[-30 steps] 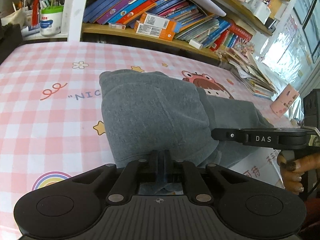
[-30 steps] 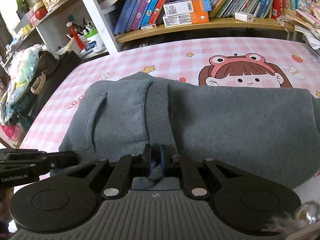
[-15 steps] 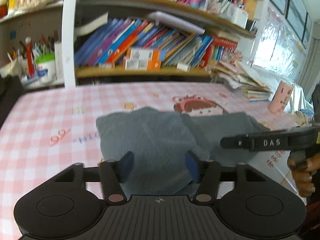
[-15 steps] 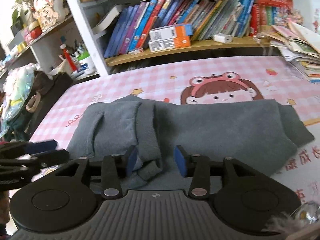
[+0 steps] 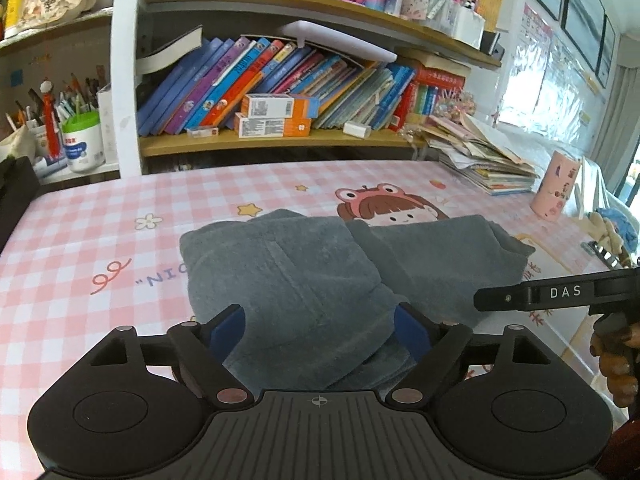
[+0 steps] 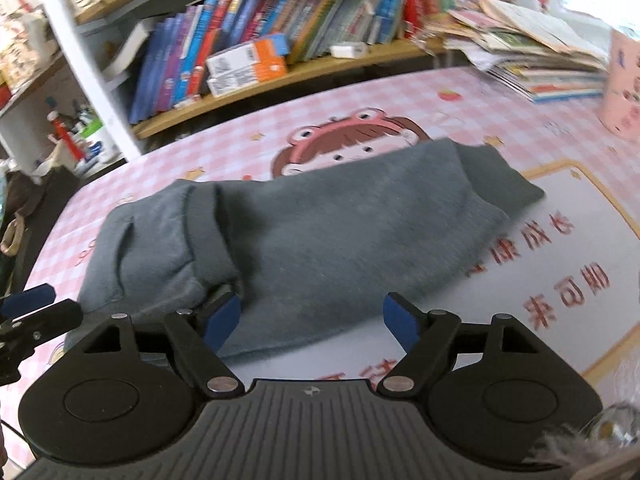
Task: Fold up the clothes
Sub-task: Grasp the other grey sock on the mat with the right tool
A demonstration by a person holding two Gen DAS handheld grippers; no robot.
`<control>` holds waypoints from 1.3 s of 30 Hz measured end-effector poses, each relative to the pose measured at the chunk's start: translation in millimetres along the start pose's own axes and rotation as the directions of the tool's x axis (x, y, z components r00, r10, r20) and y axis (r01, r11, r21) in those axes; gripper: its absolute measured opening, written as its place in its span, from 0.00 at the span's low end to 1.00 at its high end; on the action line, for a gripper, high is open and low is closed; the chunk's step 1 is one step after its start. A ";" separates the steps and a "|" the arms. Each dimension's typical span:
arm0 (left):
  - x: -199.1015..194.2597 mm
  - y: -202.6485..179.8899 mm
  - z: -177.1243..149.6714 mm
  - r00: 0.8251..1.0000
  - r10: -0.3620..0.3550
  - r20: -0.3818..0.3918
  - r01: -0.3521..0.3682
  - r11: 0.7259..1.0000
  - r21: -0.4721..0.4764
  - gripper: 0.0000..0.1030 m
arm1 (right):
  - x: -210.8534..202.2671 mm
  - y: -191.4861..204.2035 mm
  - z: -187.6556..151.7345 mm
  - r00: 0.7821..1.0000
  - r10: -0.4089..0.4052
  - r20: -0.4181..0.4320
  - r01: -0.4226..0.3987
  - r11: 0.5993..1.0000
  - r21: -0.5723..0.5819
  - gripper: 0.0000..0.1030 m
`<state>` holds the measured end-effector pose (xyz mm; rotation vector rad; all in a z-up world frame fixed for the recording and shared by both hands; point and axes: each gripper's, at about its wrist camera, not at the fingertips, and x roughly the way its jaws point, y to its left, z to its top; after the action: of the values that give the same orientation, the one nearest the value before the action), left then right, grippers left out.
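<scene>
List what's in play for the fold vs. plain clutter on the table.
In play:
grey sweatpants, folded over, lying on the table
left gripper, open
right gripper, open

Clutter:
pink cup
stack of magazines
pink checked tablecloth

The sweatpants (image 5: 304, 280) are soft, matt grey fleece with a ribbed cuff. The tabletop (image 5: 80, 248) wears a smooth pink checked cover. Each hand-held gripper (image 5: 320, 330) (image 6: 312, 320) is matt black plastic with blue pads (image 5: 226, 326) and small metal pins.
</scene>
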<state>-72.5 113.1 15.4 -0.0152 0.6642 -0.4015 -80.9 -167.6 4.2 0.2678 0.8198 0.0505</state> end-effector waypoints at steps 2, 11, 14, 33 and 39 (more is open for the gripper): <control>2.1 -2.5 -0.1 1.000 -0.003 -0.008 0.003 1.000 0.007 0.84 | -0.7 -4.4 -1.7 1.000 -0.009 -0.003 0.009 1.000 0.013 0.77; 11.6 -18.6 3.4 1.000 -0.004 -0.022 0.005 1.000 0.027 0.84 | -2.4 -31.6 -0.5 1.000 -0.025 -0.010 0.026 0.995 0.093 0.78; 16.1 -26.9 5.2 1.000 0.000 -0.023 0.001 0.999 0.038 0.84 | -0.2 -50.2 3.6 0.999 -0.033 -0.007 0.034 0.986 0.160 0.77; 45.5 -74.5 15.1 0.991 0.117 -0.058 -0.115 0.993 0.037 0.85 | 28.9 -157.9 40.4 1.000 0.009 -0.024 0.002 0.906 0.424 0.61; 52.5 -91.7 15.2 0.983 0.155 -0.098 -0.149 0.987 0.060 0.85 | 43.0 -178.5 47.9 0.996 0.085 -0.041 -0.052 0.858 0.512 0.50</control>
<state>-58.7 7.5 9.0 0.1062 0.7510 -0.2734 -27.2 -343.9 -40.9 0.8040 0.8762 -0.0959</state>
